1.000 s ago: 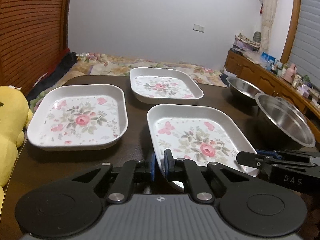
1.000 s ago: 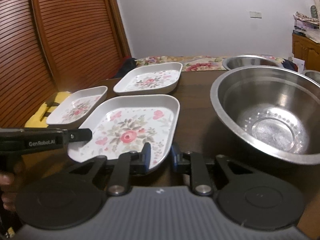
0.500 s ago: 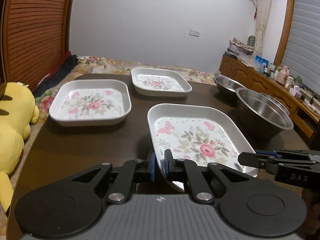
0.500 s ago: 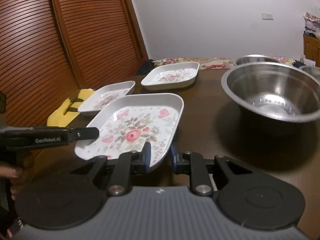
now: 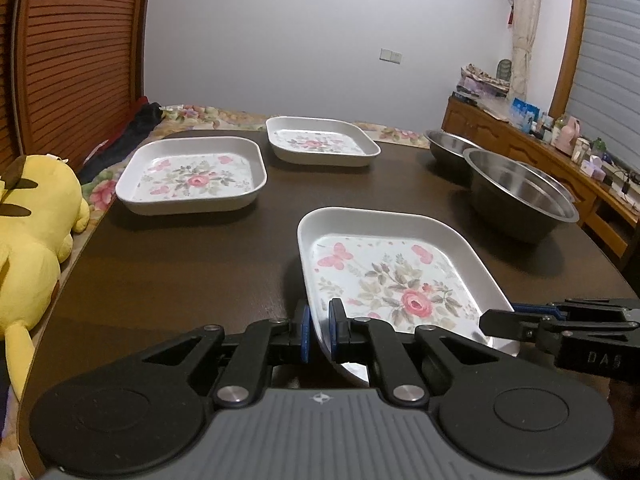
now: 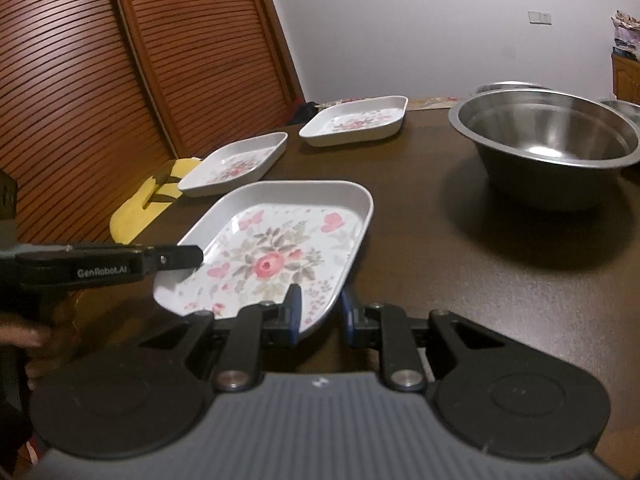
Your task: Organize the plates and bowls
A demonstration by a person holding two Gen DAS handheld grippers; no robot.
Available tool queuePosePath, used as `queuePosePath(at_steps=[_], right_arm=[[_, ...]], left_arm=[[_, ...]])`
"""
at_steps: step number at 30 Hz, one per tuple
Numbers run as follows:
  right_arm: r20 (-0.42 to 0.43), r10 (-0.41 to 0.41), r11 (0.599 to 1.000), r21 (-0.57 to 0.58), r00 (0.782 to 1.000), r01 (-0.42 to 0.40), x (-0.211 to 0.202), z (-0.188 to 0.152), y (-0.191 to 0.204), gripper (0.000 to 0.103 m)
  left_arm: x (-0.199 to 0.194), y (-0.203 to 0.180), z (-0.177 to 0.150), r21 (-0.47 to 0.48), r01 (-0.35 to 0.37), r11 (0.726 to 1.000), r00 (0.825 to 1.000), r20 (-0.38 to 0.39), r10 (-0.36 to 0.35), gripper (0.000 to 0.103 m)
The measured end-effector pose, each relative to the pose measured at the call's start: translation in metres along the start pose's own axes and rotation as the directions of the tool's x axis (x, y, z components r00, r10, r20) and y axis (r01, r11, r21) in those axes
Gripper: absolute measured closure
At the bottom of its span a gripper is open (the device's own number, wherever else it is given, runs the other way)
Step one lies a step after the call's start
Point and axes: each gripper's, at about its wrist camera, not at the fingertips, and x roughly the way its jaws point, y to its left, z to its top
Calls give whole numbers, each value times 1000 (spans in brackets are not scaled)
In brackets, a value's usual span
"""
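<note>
- Gripping the near floral plate [image 5: 400, 276] from 2 sides: left gripper [image 5: 319, 330] has its blue pads pinched on the plate's near-left rim, fingers closed down to the rim's thickness.
- right gripper [image 6: 319, 310] straddles the plate's near-right rim, 1 pad inside the plate, 1 outside; gap is a bit wider than the rim, so cannot tell if it is fully clamped.
- Each gripper shows in the other's view as a black finger reaching over the plate's near corner.
- Held plate sits at the near part of the dark table [image 5: 192, 264]; cannot tell if it is lifted or resting.
- 2 more floral plates further back: left plate [image 5: 192, 176] near the table's left edge, far plate [image 5: 320, 146] near the far edge, a clear gap between them.
- Open tabletop between the held plate and the left plate, wide dark strip, nothing on it.
- Right side: large steel bowl [image 5: 520, 196] near the held plate's far-right corner, apart from it; second steel bowl [image 5: 450, 148] just behind it, close to the right edge.
- Bare table between held plate and large bowl in the right wrist view.
- yellow plush toy [image 5: 28, 232] lies off the table's left edge, against it.
- Slatted wooden doors [image 6: 100, 80] behind the left side; sideboard [image 5: 532, 148] along the right wall, cluttered top.
</note>
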Motion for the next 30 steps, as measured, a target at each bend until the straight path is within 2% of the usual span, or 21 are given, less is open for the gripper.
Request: queuePosePath(at_steps=[17, 30], right_arm=[[22, -31, 999, -31, 999, 32, 1, -4, 5, 76], [74, -56, 998, -30, 996, 58, -7, 4, -1, 67]], left_arm=[[6, 1, -2, -15, 5, 1000, 1000, -12, -5, 92], [-3, 6, 10, -25, -12, 1000, 1000, 17, 13, 89]])
